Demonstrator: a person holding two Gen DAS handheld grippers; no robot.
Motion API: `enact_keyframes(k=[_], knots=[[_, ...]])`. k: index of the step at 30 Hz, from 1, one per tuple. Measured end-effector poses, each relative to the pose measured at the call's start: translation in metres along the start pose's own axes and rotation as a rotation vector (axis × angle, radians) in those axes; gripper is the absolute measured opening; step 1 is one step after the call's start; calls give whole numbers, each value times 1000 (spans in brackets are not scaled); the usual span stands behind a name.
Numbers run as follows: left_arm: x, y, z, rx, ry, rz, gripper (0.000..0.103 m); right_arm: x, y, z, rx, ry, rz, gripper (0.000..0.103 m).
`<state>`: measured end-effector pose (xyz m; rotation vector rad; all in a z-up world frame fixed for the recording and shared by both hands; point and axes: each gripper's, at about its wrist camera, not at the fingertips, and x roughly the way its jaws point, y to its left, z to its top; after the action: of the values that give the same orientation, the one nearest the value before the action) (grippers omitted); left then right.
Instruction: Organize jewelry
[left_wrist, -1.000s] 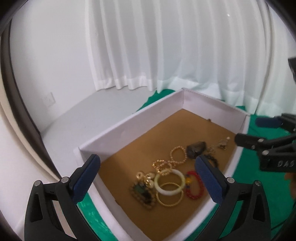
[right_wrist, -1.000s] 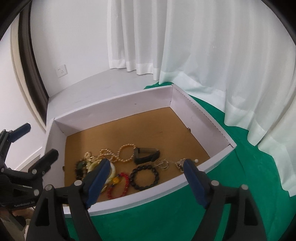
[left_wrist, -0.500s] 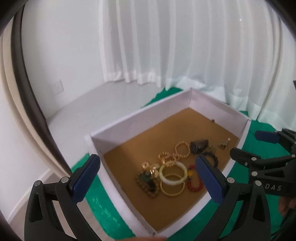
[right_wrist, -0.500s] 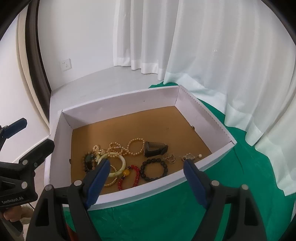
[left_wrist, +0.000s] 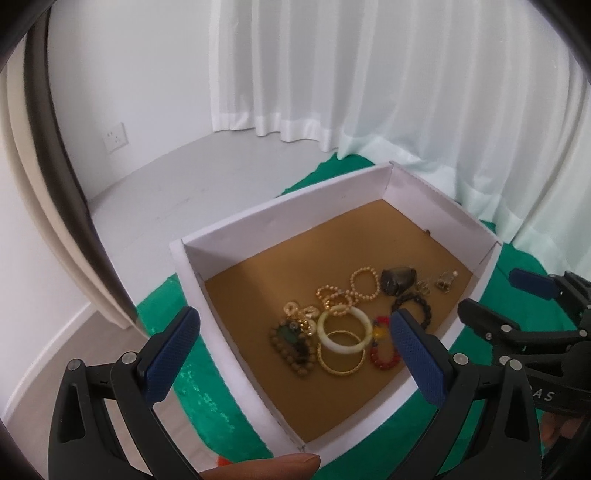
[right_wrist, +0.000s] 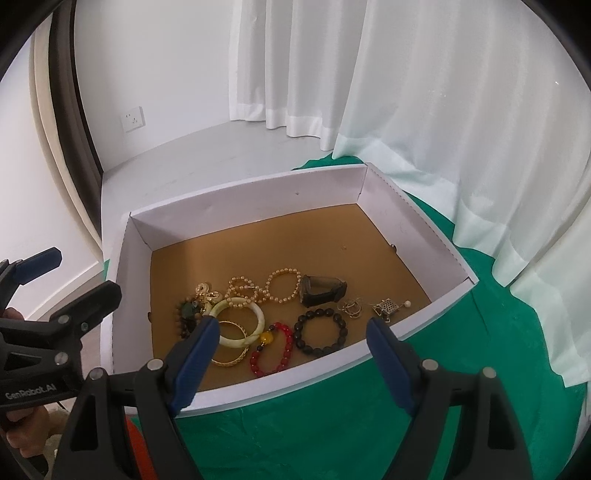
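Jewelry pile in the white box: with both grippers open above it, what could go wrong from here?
1. The white bangle overlaps the gold bangle and touches a pearl strand; gripping one may drag the others.
2. The thin wire rings and small charm look easy to miss or pinch badly.
3. The right gripper hangs over the box's near wall and could knock it when descending.

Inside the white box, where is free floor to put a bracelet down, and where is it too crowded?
The brown floor of the white box is bare along the far wall and the far right corner. A bare strip also runs beside the left wall. It is crowded near the front wall: white bangle, red bracelet and black bead bracelet lie close together.
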<state>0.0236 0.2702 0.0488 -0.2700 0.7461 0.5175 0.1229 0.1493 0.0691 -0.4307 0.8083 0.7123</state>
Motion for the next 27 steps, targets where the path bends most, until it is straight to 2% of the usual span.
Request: enact_keyframes(k=[11, 27], knots=[[1, -1, 3, 3, 10, 67, 103, -7, 1, 6, -16, -17, 3, 83], [2, -5, 5, -13, 18, 69, 102, -6, -5, 6, -11, -5, -13, 83]])
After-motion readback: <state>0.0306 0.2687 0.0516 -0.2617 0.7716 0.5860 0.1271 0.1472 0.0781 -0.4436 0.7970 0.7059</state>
